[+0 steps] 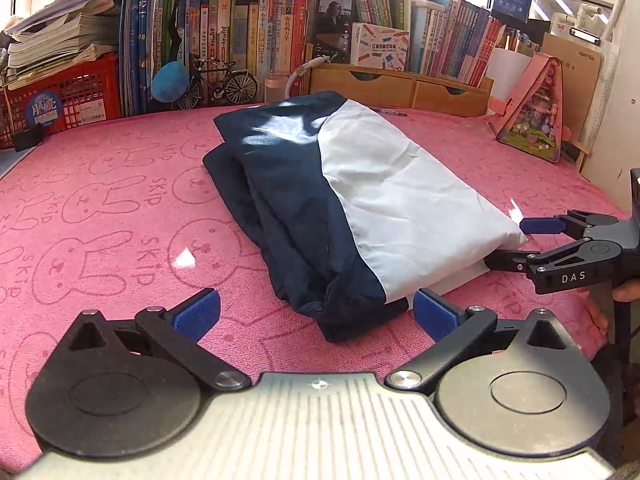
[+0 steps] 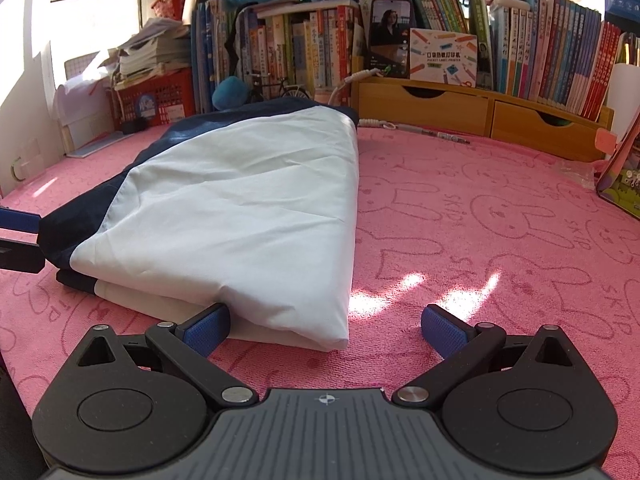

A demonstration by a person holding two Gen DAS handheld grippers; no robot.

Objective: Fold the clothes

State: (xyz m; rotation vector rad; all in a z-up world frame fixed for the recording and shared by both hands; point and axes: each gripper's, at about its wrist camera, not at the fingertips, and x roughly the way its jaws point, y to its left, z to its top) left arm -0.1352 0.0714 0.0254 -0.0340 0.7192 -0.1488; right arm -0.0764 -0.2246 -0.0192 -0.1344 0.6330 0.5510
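Note:
A folded navy and pale-blue garment (image 1: 344,200) lies on the pink rabbit-print cloth (image 1: 100,208). My left gripper (image 1: 316,314) is open, its blue pads either side of the garment's near navy corner. My right gripper (image 1: 508,242) shows at the right of the left wrist view, open at the pale corner. In the right wrist view the garment (image 2: 240,216) fills the left, and my right gripper (image 2: 326,330) is open around its near pale corner. The left gripper's fingertips (image 2: 18,220) show at the left edge.
Shelves of books (image 1: 256,36) and wooden drawers (image 1: 400,88) line the back. A red crate (image 1: 60,96) with papers stands at the left, a pink case (image 1: 536,112) at the right. A pen (image 2: 440,134) lies near the drawers.

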